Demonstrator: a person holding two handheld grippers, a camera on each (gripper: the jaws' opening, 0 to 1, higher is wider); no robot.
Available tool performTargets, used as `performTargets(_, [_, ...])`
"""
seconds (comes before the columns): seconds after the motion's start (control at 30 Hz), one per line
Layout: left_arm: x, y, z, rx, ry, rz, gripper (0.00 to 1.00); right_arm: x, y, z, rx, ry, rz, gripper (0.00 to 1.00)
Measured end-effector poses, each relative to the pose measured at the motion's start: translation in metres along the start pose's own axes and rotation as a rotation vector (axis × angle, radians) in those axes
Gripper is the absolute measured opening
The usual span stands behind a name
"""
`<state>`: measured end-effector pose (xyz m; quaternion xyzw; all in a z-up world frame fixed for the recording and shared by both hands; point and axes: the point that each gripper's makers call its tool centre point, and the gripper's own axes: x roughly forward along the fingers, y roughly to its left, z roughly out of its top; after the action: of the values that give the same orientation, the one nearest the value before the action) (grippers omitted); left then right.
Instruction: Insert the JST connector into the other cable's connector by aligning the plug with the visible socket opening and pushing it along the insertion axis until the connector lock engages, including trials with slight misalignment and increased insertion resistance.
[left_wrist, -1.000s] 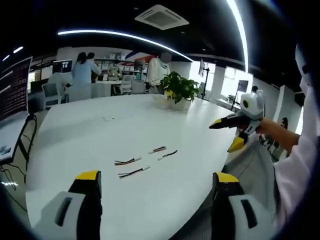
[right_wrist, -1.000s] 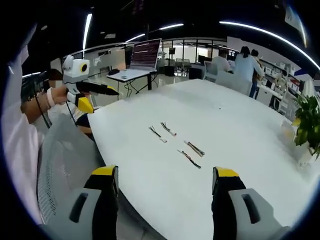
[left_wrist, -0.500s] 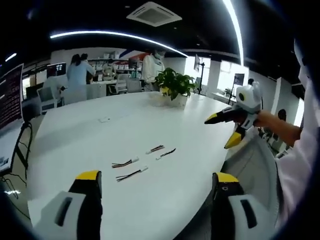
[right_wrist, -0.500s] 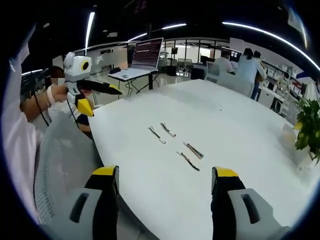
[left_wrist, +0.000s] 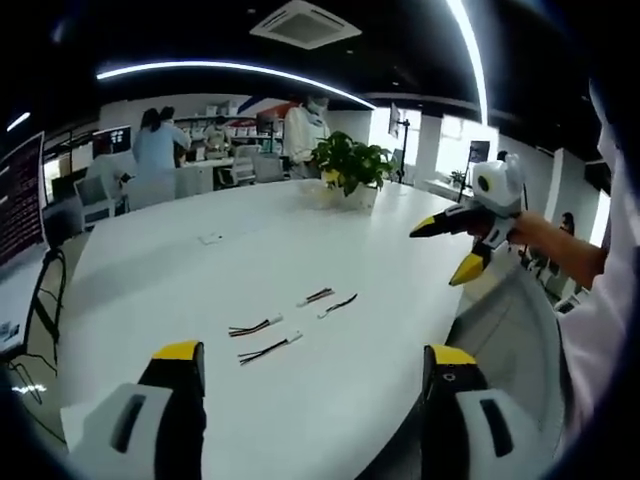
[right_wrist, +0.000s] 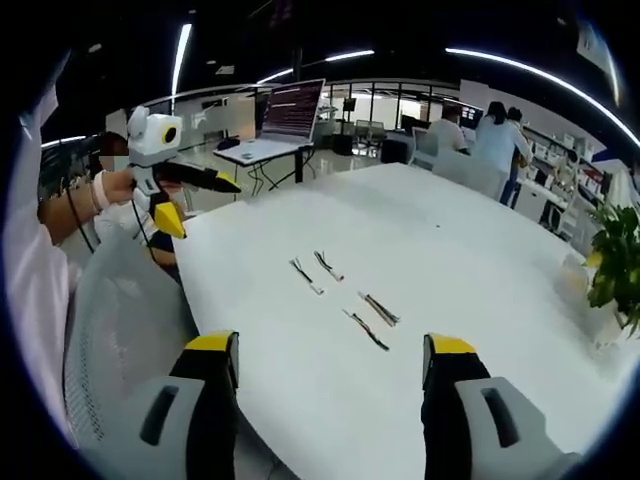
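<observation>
Several short JST cables lie on the white table, in two pairs. One pair is nearer me and the other pair a little farther right. The right gripper view has them as a far pair and a near pair. My left gripper is held above the table's near edge, jaws wide open and empty; it also appears at the left. My right gripper is open and empty too, and enters the left gripper view from the right. Both are well short of the cables.
A potted plant stands at the far side of the table. A grey mesh chair sits at the table's edge between the hands. A screen on a stand and people at desks are beyond.
Both views have shifted slightly with the hands. The cables lie where they were and both grippers stay open and empty.
</observation>
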<state>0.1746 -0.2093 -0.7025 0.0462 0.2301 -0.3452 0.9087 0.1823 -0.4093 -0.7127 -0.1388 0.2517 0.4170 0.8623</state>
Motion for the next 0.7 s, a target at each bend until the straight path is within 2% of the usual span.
performTargets(0.43, [0.007, 0.005, 0.006, 0.013, -0.003, -0.012, 0.88, 0.005, -0.011, 0.007, -0.005, -0.017, 0.014, 0.7])
performTargets(0.7, [0.018, 0.011, 0.012, 0.039, 0.0, -0.018, 0.87, 0.017, -0.021, 0.012, -0.032, -0.01, 0.035, 0.7])
